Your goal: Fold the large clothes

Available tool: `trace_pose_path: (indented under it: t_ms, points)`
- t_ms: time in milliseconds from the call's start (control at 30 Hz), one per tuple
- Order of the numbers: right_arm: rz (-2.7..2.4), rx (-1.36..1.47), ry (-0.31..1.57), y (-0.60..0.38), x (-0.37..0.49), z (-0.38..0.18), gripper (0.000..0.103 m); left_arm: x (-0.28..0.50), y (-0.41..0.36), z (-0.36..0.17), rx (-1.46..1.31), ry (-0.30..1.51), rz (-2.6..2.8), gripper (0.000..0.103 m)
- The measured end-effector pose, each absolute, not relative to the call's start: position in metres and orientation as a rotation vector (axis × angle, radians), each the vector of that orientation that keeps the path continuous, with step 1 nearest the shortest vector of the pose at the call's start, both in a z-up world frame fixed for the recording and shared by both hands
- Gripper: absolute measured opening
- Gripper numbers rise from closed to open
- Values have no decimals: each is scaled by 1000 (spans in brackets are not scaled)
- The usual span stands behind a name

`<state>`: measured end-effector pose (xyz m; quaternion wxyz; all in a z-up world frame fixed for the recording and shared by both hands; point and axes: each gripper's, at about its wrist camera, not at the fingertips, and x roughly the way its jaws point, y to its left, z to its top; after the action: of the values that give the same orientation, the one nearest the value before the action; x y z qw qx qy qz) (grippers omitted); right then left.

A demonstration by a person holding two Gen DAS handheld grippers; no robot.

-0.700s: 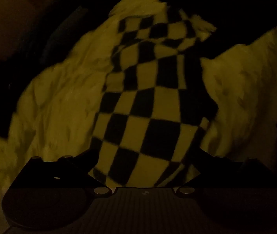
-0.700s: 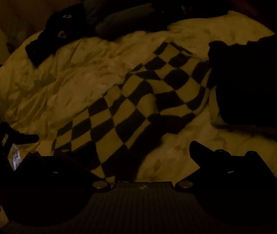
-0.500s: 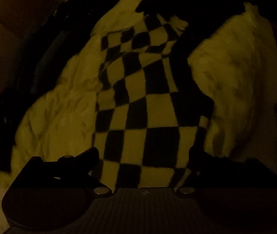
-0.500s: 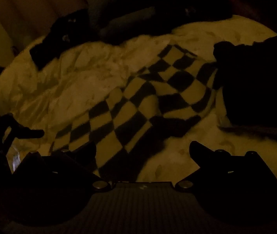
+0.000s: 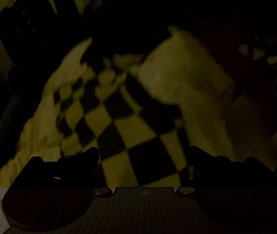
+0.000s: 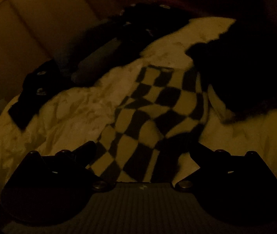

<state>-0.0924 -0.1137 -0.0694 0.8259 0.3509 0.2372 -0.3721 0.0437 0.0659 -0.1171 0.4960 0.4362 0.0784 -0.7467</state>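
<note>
A checkered garment [image 5: 122, 124] stretches across a pale bedspread [image 5: 177, 72] on a dimly lit bed, its near end running down between the two spread fingers of the left tool [image 5: 142, 154], which stands wide open with nothing visibly pinched; whether the cloth touches either fingertip cannot be told in the low light. In the right wrist view the same checkered garment [image 6: 158, 113] lies in a long diagonal band, its near end falling between the fingers of the right tool [image 6: 144, 150], which is likewise fully open and grips nothing that can be seen. The fabric carries large dark and light squares, warped by soft folds and ripples, and looks blurred in places; it narrows toward the far end, where the pattern bunches. The bedspread beneath is rumpled and creased. A large dark mass [image 6: 245, 74], too shadowed to identify, rests on the bed just beside the garment's far right edge and covers part of it. Along the far side of the bed lies a row of dark clothing [image 6: 130, 25], with another dark piece [image 6: 31, 95] at the left edge of the bedspread. A plain wall [image 6: 31, 29] rises behind the bed. In the left wrist view, deep shadow swallows the upper part of the scene above the garment.
</note>
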Motion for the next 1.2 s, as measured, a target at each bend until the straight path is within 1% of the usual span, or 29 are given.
trace_pose_path:
  t_ms: [67, 100, 167, 233, 300, 367, 467, 633, 767, 1200]
  points:
    - [-834, 746, 549, -107, -91, -65, 101, 45, 71, -114, 1018, 156, -1831, 103]
    - [-839, 760, 593, -105, -87, -66, 101, 45, 72, -116, 999, 149, -1836, 103]
    - [-861, 756, 619, -101, -86, -67, 101, 41, 71, -123, 1006, 151, -1837, 103]
    - [-884, 750, 622, -91, -83, -69, 101, 39, 73, -128, 1015, 140, -1824, 103]
    - [-873, 804, 613, -88, -78, -75, 101, 38, 77, -126, 1026, 139, -1826, 103]
    - [-848, 853, 642, -90, -73, -81, 101, 39, 78, -122, 1018, 152, -1838, 103]
    - [-860, 830, 688, -90, -69, -89, 101, 37, 77, -126, 1001, 161, -1846, 103]
    - [-855, 870, 660, -92, -74, -101, 101, 35, 74, -131, 1012, 177, -1834, 103]
    - [-845, 859, 695, -91, -68, -104, 101, 35, 72, -134, 1014, 177, -1830, 103]
    - [-830, 865, 677, -86, -71, -112, 101, 31, 71, -145, 1033, 156, -1842, 103]
